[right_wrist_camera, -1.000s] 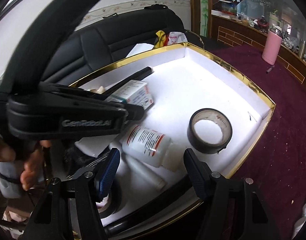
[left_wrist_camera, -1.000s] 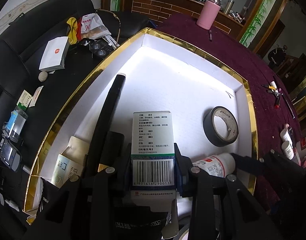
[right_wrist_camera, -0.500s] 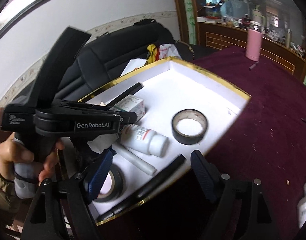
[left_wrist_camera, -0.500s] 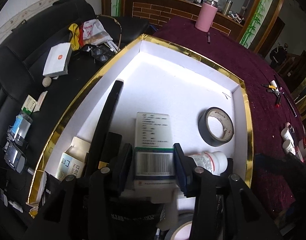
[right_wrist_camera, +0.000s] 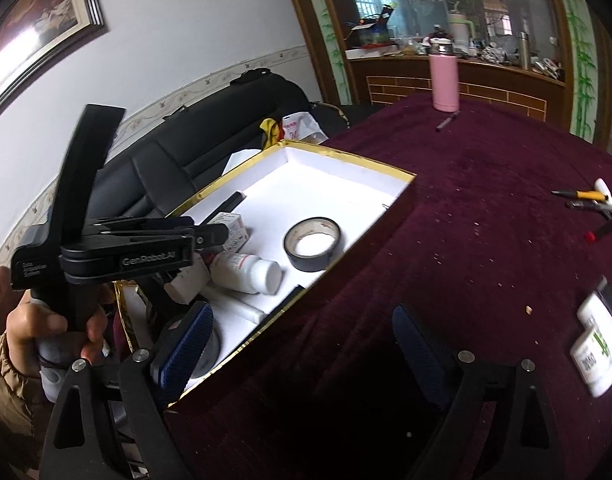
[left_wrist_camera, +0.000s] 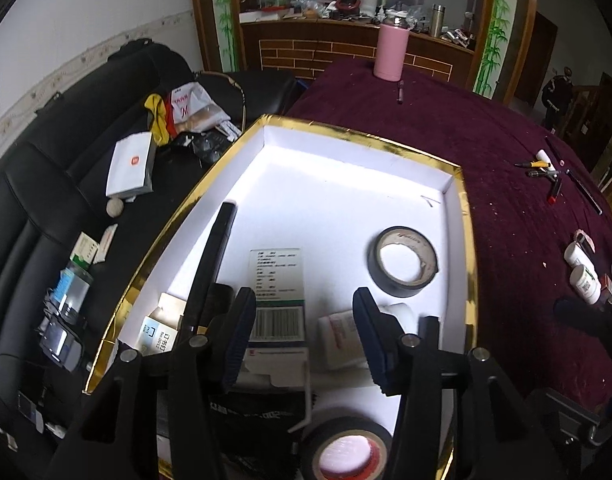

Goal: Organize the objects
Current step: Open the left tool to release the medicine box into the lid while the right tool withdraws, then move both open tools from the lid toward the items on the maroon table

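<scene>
A gold-rimmed white box (left_wrist_camera: pixel 362 136) lies on the maroon table and also shows in the right wrist view (right_wrist_camera: pixel 346 160). In it lie a white medicine carton (left_wrist_camera: pixel 277 292), a white pill bottle (right_wrist_camera: pixel 247 272), a black tape roll (left_wrist_camera: pixel 403 262), a long black bar (left_wrist_camera: pixel 211 256) and a second tape roll (left_wrist_camera: pixel 344 450). My left gripper (left_wrist_camera: pixel 306 336) is open above the carton, which lies free on the box floor. My right gripper (right_wrist_camera: pixel 301 344) is open and empty, over the table at the box's near right edge.
Two small white jars (right_wrist_camera: pixel 598 344) stand on the table at the right. Pens and tools (left_wrist_camera: pixel 546 172) lie farther back right. A pink flask (left_wrist_camera: pixel 391 52) stands at the table's far edge. A black sofa (left_wrist_camera: pixel 65 184) with clutter lies left of the box.
My left gripper opened, let go of the medicine carton and pulled back. My right gripper moved back and to the right, out of the box and over the table.
</scene>
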`<move>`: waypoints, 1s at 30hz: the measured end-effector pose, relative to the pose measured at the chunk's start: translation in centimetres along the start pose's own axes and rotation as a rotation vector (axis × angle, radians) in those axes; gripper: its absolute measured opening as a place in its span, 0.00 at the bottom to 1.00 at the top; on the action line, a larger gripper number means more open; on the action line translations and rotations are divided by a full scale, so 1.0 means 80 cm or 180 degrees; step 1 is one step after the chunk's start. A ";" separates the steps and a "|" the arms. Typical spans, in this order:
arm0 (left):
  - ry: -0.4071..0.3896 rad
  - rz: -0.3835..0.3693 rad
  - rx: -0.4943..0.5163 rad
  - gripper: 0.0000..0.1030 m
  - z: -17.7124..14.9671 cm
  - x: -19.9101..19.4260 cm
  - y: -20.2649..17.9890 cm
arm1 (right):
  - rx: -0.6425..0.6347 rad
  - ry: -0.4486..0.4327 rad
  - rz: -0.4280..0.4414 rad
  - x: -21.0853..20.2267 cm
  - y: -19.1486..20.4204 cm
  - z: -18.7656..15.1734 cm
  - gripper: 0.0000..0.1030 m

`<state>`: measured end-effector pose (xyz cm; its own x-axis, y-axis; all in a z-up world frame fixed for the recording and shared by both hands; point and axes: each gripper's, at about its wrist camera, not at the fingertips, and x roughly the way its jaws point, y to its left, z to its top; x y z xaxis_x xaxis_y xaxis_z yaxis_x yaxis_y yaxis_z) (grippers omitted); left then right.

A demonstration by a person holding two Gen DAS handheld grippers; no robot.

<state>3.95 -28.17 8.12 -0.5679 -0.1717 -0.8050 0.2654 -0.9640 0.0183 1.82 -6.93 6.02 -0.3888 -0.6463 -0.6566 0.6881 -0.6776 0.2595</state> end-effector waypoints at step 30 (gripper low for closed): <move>-0.0197 -0.0186 0.0639 0.50 0.000 -0.031 -0.142 | 0.0531 -0.0306 -0.0475 -0.097 -0.093 -0.042 0.97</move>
<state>2.32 -16.82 9.91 -0.6261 -0.1203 -0.7704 0.0734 -0.9927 0.0954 1.72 4.29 6.81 -0.5406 -0.5596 -0.6281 0.5111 -0.8115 0.2832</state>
